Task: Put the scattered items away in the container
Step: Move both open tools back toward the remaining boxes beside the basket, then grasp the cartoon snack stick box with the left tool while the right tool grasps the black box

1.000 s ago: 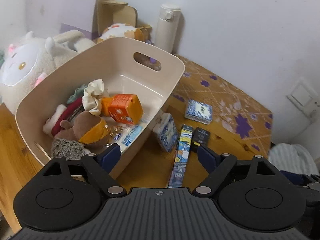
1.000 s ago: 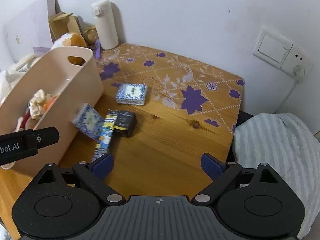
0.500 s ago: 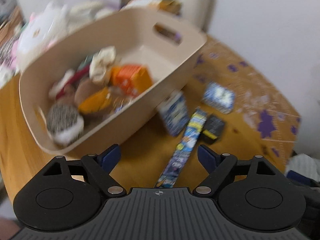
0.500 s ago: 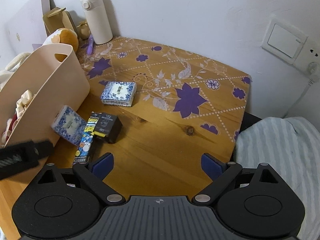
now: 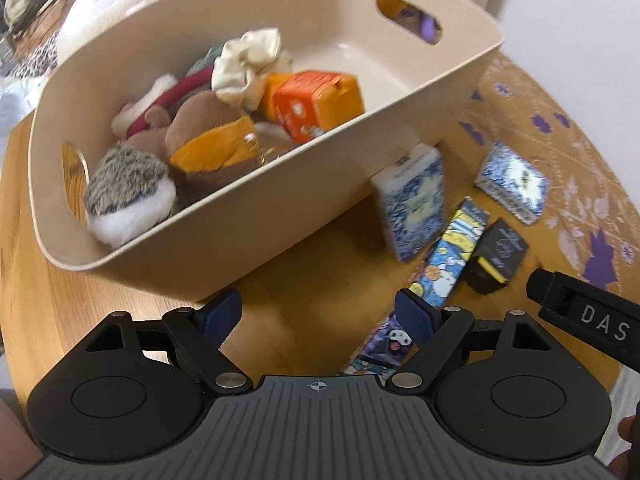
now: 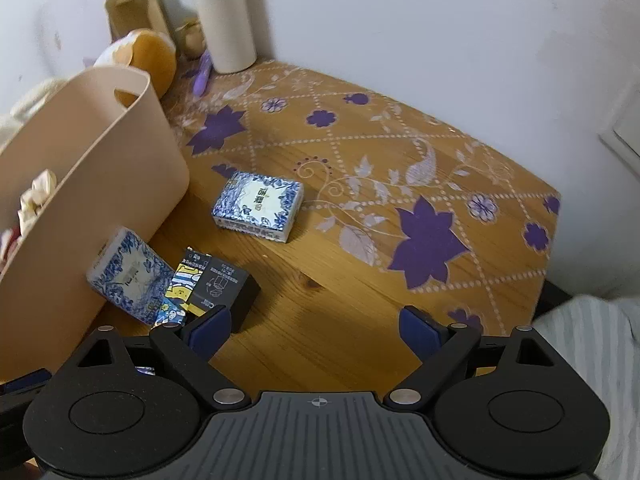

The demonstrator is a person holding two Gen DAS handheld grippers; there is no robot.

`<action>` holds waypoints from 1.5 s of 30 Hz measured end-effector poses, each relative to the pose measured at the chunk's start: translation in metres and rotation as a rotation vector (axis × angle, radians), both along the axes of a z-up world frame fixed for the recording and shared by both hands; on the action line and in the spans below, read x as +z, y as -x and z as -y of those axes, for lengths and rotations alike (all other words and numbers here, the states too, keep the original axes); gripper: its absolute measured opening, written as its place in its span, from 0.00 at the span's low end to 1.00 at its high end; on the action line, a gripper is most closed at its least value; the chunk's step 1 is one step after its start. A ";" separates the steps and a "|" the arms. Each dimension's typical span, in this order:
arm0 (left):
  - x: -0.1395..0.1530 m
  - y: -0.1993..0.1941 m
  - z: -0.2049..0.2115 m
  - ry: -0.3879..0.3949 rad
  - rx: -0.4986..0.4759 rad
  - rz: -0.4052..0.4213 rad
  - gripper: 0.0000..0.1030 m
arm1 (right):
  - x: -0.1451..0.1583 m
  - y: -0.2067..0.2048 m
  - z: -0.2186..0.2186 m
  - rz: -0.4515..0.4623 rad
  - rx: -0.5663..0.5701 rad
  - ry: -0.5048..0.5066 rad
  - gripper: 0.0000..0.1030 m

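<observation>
Wooden table [image 6: 320, 320] with a purple flower-patterned mat [image 6: 400, 184] over its far part, set against a white wall.

Beige plastic tub [image 5: 248, 216] with cut-out handles stands on the left part of the table. Inside it: a brown and orange plush toy [image 5: 208, 140], a grey and white plush [image 5: 128, 196], an orange box [image 5: 316, 104], a cream fabric scrunchie [image 5: 248, 64] and a dark red item, partly hidden.

White insulated bottle [image 6: 224, 16] stands upright at the back by the wall, behind the tub. A striped grey cloth [image 6: 580, 360] lies beyond the table's right edge.

Scattered items, all outside the tub, on the table:
- Leaning blue-and-white tissue pack [image 6: 128, 276], tilted, with its upper edge against the tub's outer wall.
- Flat blue-and-white tissue pack [image 6: 258, 206], lying apart from the others, at the edge of the mat.
- Long cartoon-printed packet [image 5: 448, 252], flat, just beside the leaning pack.
- Small black box [image 6: 224, 288], touching the packet's right side.

Left gripper [image 5: 320, 316]: fingers spread wide, nothing between them, above bare table in front of the tub, the right pad over the packet's near end.

Right gripper [image 6: 316, 330]: fingers spread wide, nothing between them, left fingertip [image 6: 210, 330] just beside the black box; contact cannot be told.
</observation>
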State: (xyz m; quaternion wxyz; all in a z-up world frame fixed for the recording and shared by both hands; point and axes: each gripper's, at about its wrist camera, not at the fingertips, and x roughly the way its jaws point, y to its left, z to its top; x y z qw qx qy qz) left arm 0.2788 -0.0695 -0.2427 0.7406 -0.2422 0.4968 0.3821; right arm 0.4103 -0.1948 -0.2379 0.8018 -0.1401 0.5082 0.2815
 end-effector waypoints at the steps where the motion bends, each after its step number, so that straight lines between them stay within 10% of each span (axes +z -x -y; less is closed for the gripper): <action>1: -0.001 0.000 -0.001 0.003 0.008 -0.001 0.83 | -0.002 -0.001 -0.002 -0.007 0.011 0.000 0.90; 28: -0.008 0.009 0.018 -0.083 -0.055 0.056 0.82 | -0.016 -0.022 -0.039 -0.071 0.170 -0.008 0.89; 45: -0.015 0.003 0.031 0.026 -0.172 0.075 0.80 | -0.030 -0.027 -0.032 -0.118 0.145 0.060 0.61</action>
